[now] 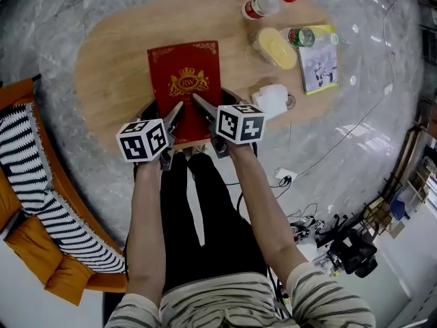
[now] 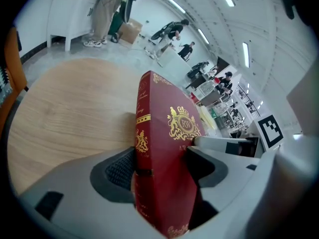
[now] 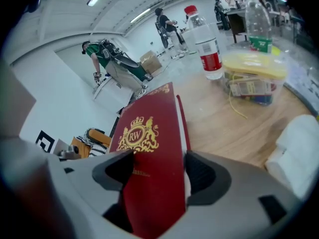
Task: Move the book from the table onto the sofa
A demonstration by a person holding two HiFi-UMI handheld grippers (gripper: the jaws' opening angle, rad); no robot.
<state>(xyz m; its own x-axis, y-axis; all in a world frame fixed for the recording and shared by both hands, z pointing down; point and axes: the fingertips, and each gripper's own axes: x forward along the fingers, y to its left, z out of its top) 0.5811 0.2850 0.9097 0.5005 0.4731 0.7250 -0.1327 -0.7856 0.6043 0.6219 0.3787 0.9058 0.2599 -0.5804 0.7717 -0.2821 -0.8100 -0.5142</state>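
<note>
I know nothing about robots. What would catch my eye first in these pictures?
A red book with a gold crest stands out, at the near edge of the oval wooden table. The left gripper and right gripper, each topped by a black-and-white marker cube, both clamp its near end. At the left, an orange sofa carries a black-and-white striped blanket.

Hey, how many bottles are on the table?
2: a red-capped bottle at the table's far edge, and a green-labelled bottle beside the yellow-lidded tub. None appear hidden.
</note>
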